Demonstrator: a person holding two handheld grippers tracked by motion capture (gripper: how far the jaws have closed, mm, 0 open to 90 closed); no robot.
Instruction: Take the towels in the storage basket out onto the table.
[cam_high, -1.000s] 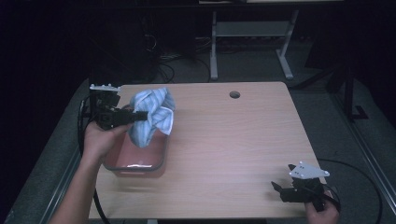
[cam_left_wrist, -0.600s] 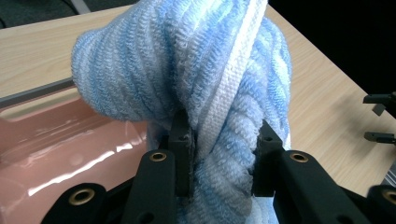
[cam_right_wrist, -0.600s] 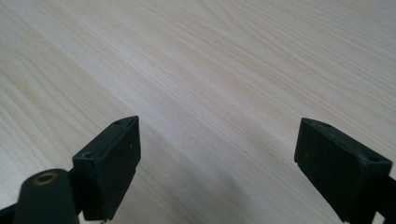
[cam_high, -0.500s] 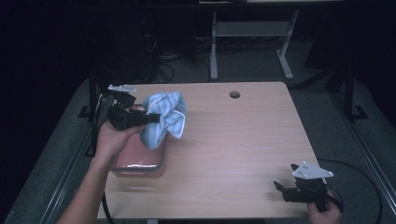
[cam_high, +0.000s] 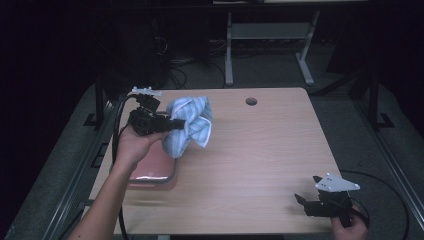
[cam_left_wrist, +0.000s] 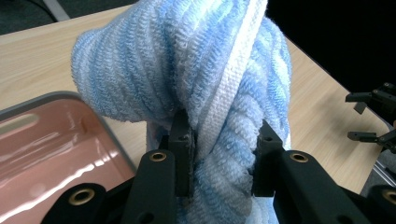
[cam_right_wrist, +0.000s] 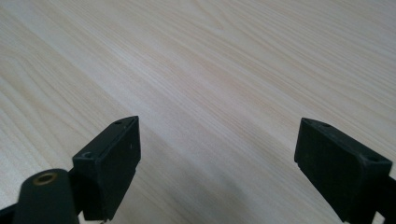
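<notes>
A blue striped towel (cam_high: 187, 125) is clenched in the left tool (cam_high: 172, 123) and held above the pink tray (cam_high: 150, 172); placement seems pending. The right tool (cam_high: 305, 205) is held released, near right on the tabletop (cam_high: 260, 150).

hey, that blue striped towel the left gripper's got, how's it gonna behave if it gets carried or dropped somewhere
Probably floppy: the towel bunches and droops around the left gripper rather than holding a shape. Its looped terry surface likely grips the jaws well, so slipping seems unlikely. Set down, it should slump in a heap, not roll.
</notes>
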